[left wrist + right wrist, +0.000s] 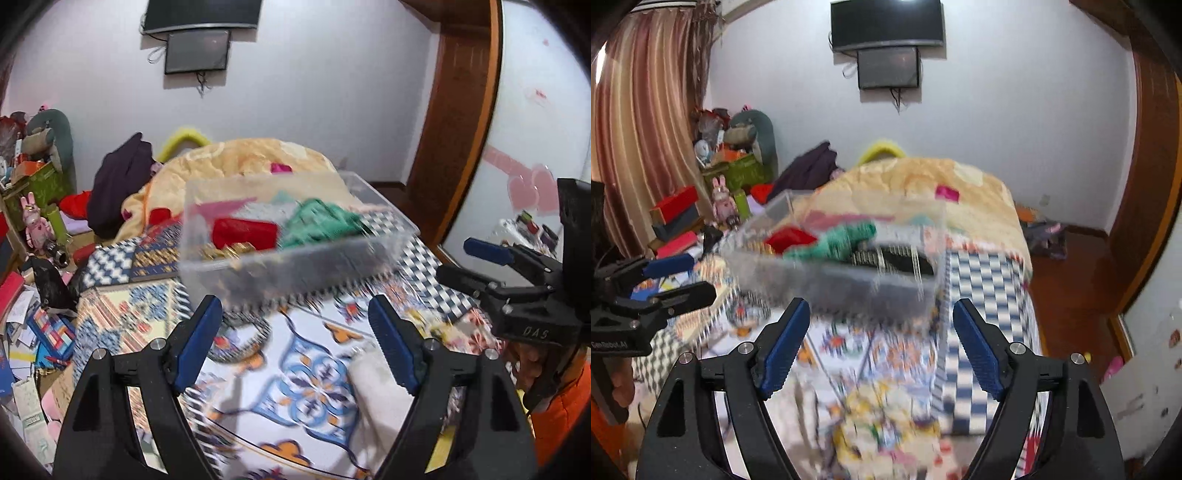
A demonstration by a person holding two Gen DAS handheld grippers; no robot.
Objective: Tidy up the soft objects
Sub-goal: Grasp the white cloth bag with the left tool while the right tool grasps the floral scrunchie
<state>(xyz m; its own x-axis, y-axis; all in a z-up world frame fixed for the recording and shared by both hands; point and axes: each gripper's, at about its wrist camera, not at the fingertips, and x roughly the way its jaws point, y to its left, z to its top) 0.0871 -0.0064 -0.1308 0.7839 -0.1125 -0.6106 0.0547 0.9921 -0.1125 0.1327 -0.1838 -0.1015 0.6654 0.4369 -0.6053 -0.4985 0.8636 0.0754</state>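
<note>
We see even, soft indoor light in both views, no hard shadows. Heavy motion blur on clear bin (pixel 295 236) and patterned bedspread (pixel 314 387); worse in right wrist view. Gripper fingers (pixel 785 350) and far wall (pixel 1015 129) stay sharp. We note strong fisheye bending at door frame (pixel 461 110), dark vignette in corners. Mild glare, left edge, on curtain (pixel 639 122).

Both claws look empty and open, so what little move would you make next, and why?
Probably ease the left gripper forward toward the clear box. Both grippers are open and hold nothing, and the box ahead already holds a red item and green cloth.
</note>
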